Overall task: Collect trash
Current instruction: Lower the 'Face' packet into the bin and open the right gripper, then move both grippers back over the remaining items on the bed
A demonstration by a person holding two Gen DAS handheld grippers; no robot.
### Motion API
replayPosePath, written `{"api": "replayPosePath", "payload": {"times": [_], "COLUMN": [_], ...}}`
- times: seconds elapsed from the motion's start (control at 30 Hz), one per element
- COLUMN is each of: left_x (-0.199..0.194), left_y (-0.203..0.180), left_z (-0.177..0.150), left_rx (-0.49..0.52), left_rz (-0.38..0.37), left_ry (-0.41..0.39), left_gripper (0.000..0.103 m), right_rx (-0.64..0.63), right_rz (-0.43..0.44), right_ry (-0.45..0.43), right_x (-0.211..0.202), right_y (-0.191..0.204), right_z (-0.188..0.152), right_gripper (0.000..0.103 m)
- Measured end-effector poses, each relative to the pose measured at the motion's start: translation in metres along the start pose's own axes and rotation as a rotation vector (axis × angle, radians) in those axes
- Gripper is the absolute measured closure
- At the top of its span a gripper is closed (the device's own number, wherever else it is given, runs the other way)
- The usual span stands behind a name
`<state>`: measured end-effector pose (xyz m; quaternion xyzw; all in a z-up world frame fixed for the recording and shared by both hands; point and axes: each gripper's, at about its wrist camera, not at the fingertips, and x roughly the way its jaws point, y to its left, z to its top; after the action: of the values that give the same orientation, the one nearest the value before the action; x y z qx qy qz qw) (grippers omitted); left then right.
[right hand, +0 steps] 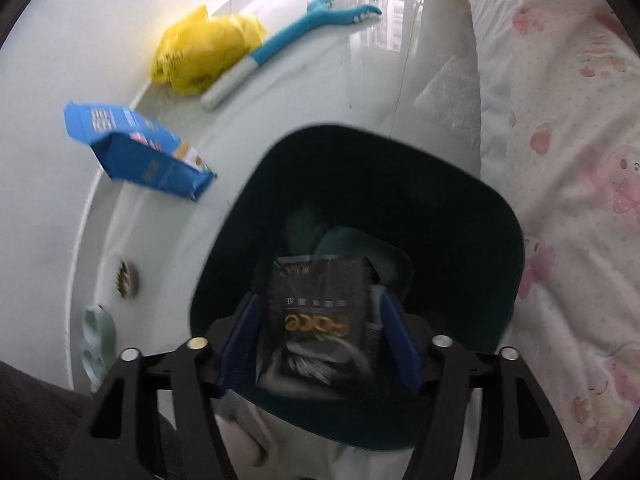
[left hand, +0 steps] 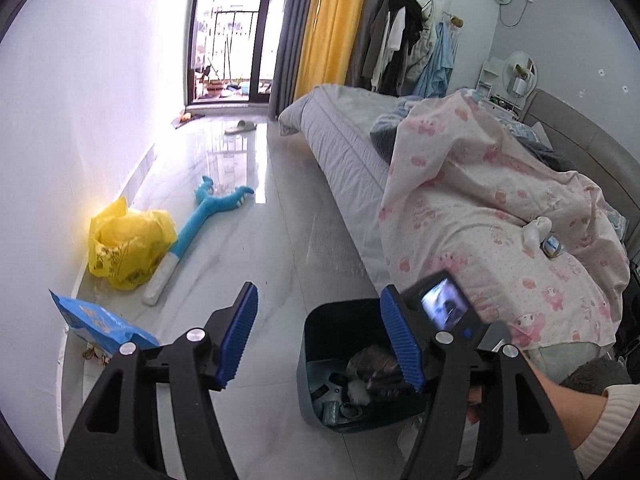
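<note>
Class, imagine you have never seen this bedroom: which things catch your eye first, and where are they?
The dark open-topped plastic bin stands on the glossy floor beside the bed, and a black printed packet sits over its mouth between the fingers of the right tool. Against the white wall lie a crumpled yellow plastic bag, a blue plush toy with a long handle and a blue snack packet.

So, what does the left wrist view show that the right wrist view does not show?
Only the left wrist view: the balcony door, yellow curtain, hanging clothes, and the empty left gripper.

Only the right wrist view: the right gripper above the bin with a black packet between its pads, and a small brown object on the floor.

Both: the dark bin, yellow bag, blue package, blue toy, bed.
</note>
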<state>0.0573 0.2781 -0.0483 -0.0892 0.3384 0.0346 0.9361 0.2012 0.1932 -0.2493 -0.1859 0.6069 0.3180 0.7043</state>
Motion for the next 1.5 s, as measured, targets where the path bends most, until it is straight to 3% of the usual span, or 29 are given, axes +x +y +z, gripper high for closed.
{"api": "replayPosePath", "payload": {"times": [0.13, 0.4, 0.7, 1.17, 1.5], "left_x": [-0.011, -0.024, -0.022, 0.021, 0.074], "left_y": [-0.007, -0.029, -0.065, -0.154, -0.218], "left_z": [0.008, 0.023, 0.044, 0.060, 0.059], "left_rx": [0.009, 0.049, 0.080, 0.170, 0.270], "left_rz": [-0.015, -0.040, -0.083, -0.183, -0.237], "left_ry": [-0.041, -0.123, -0.169, -0.144, -0.079], "left_gripper": [0.032, 0.030, 0.022, 0.022, 0.022], "right_rx": [-0.016, -0.029, -0.051, 0.066, 0.119], "right_rz": [-0.014, -0.020, 0.001, -0.071, -0.188], "right_ry": [0.000, -0.088, -0.308, -0.507, -0.643], "right_x": [-0.003, -0.039, -0.120, -0.191, -0.242], "right_y": [0.001, -0.010, -0.034, -0.148, -0.224], "right_z": [-0.006, -0.007, -0.016, -0.065, -0.096], "right_gripper": [0.029, 0.025, 0.023, 0.023, 0.023]}}
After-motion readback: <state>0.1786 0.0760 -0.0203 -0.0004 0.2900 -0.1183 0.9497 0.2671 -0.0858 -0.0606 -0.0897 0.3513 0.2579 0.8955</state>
